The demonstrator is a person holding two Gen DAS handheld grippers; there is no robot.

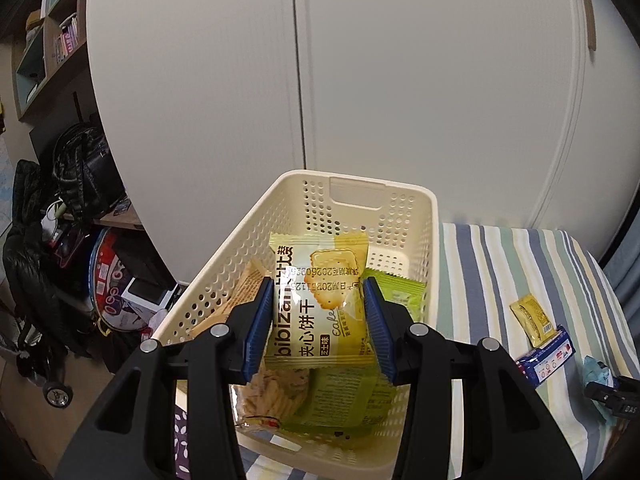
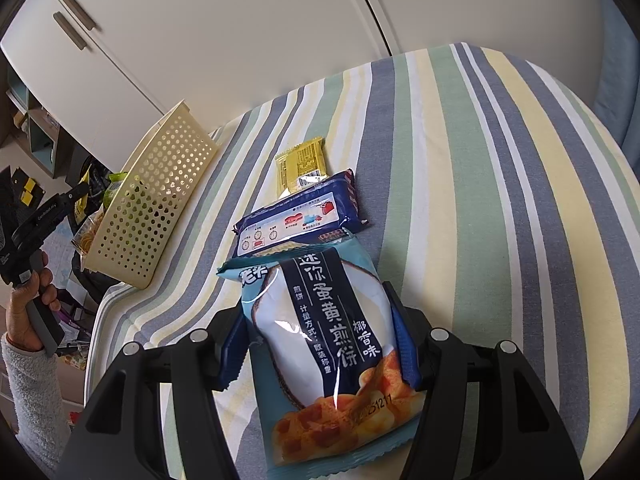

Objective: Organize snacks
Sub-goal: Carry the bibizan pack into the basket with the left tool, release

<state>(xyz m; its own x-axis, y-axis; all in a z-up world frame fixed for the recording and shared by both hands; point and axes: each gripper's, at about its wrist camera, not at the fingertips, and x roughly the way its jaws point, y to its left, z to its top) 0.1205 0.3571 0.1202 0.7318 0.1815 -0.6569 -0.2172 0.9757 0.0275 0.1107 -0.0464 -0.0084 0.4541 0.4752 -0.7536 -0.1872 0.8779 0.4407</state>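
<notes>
Snacks filled the cream basket (image 1: 416, 216) at the striped bed's (image 2: 500, 184) left edge, where my left tongs (image 1: 318, 320) clamped a yellow biscuit packet (image 1: 316, 304) above it. Rightward, my right tongs (image 2: 320, 344) gripped a blue egg-roll bag (image 2: 324, 340) beside a navy packet (image 2: 300, 216) and a small yellow sachet (image 2: 302, 164).

Two grippers are showing, one per hand: the left gripper (image 1: 318, 320) is carrying one yellow biscuit packet (image 1: 320, 300), and the right gripper (image 2: 320, 344) is carrying one light-blue snack bag (image 2: 324, 344). One cream basket (image 1: 416, 216) is sitting on the striped bed (image 2: 460, 160), holding at least four packets: two green, one clear bag of pale sticks, one tan. Two loose packets are lying on the cover: one small yellow sachet (image 2: 302, 164) and one dark-blue pack (image 2: 298, 214).
</notes>
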